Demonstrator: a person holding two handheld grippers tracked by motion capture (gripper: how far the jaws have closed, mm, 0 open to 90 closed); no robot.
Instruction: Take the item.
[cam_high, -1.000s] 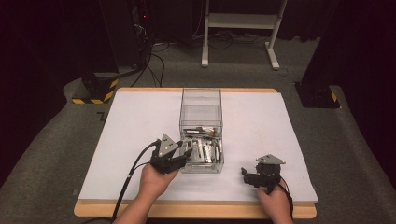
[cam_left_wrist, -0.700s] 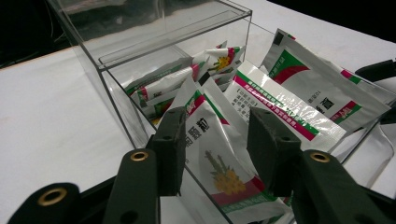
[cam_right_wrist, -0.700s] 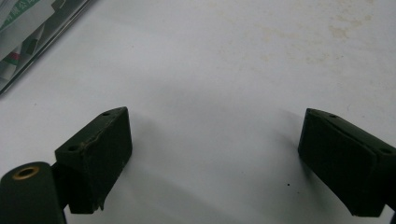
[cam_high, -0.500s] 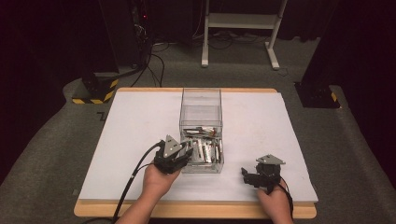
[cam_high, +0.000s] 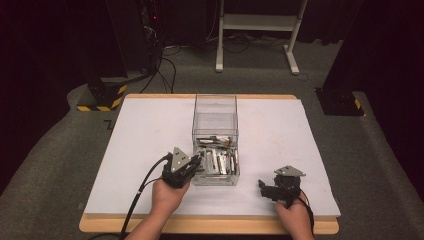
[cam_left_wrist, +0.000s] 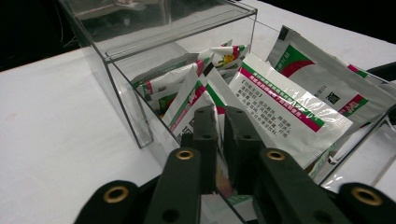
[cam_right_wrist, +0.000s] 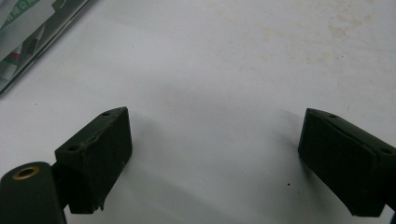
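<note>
Clear plastic is what the tall box (cam_high: 215, 131) in the middle of the white-covered table (cam_high: 140, 135) is made of, and it is standing open at the top with a heap of foil sachets (cam_high: 216, 159) lying in its lower part. From the left claw's own camera the sachets (cam_left_wrist: 280, 107) are showing white faces with green and magenta bands and small print, leaning against each other inside the box's transparent wall (cam_left_wrist: 140, 79). The left claw (cam_high: 198, 161) is reaching in over the box's near left edge; its two black jaws are standing almost together, with just a thin slit between them, pressed in among the sachets, and I cannot tell whether a packet is pinched there. The left hand (cam_high: 167, 194) is holding it from below, its cable trailing off toward the table's near edge. Well apart, to the right of the box, the right claw (cam_high: 265, 186) is sitting low over bare table in the right hand (cam_high: 292, 212), its jaws spread wide with only white tabletop (cam_right_wrist: 210, 93) between them.
</note>
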